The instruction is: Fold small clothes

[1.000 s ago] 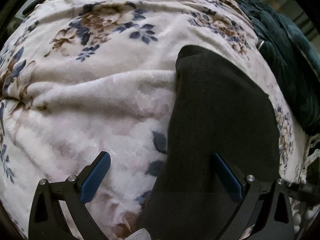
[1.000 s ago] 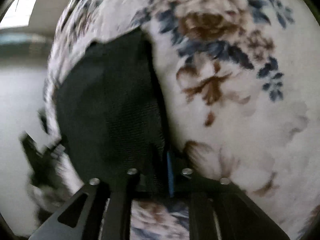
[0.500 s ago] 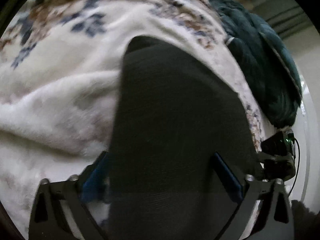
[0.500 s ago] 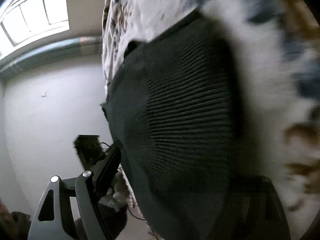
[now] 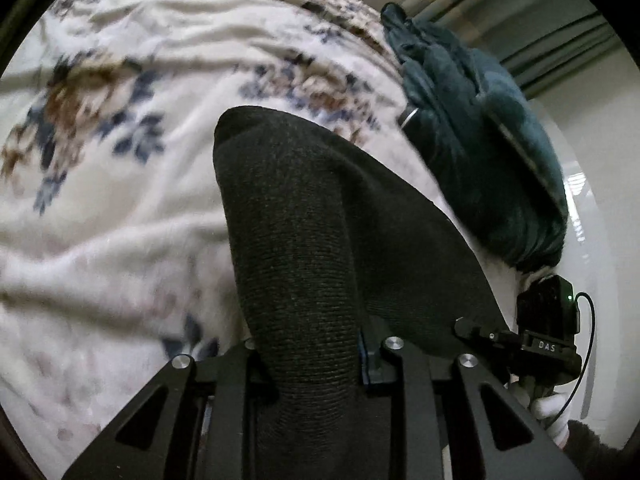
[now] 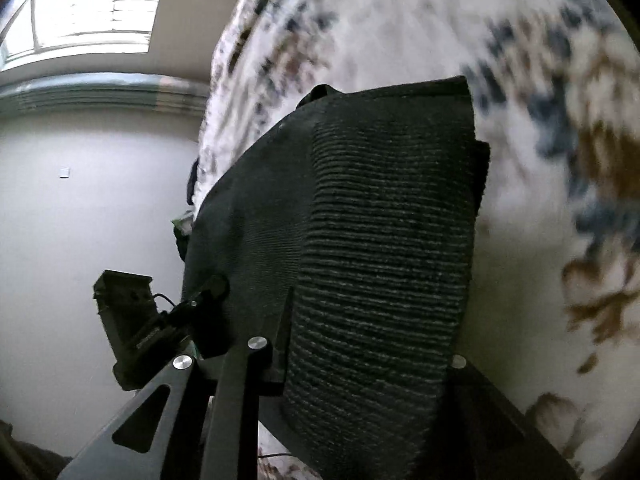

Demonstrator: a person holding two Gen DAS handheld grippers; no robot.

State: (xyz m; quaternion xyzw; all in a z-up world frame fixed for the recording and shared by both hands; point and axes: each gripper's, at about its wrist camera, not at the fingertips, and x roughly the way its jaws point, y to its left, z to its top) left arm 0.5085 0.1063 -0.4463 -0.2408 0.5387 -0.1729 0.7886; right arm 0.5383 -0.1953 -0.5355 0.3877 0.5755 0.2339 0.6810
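A small black knitted garment (image 5: 304, 216) lies on a floral fleece blanket (image 5: 120, 184), its near end lifted. My left gripper (image 5: 316, 356) is shut on the near edge of the garment, with fabric bunched between the jaws. In the right wrist view the garment (image 6: 384, 240) hangs ribbed and close to the lens. My right gripper (image 6: 368, 360) is shut on its other near corner; the right finger is hidden behind the cloth. The right gripper also shows in the left wrist view (image 5: 480, 332), and the left gripper shows in the right wrist view (image 6: 200, 300).
A dark teal fleece garment (image 5: 480, 152) lies bunched at the blanket's far right edge. A white wall (image 6: 80, 200) and a window (image 6: 88, 4) lie beyond the bed's edge. Curtains (image 5: 540, 32) hang behind the teal garment.
My left gripper went from open around the garment's edge to shut on it. My right gripper opened briefly, then closed on the cloth. Both have lifted the near end off the blanket.
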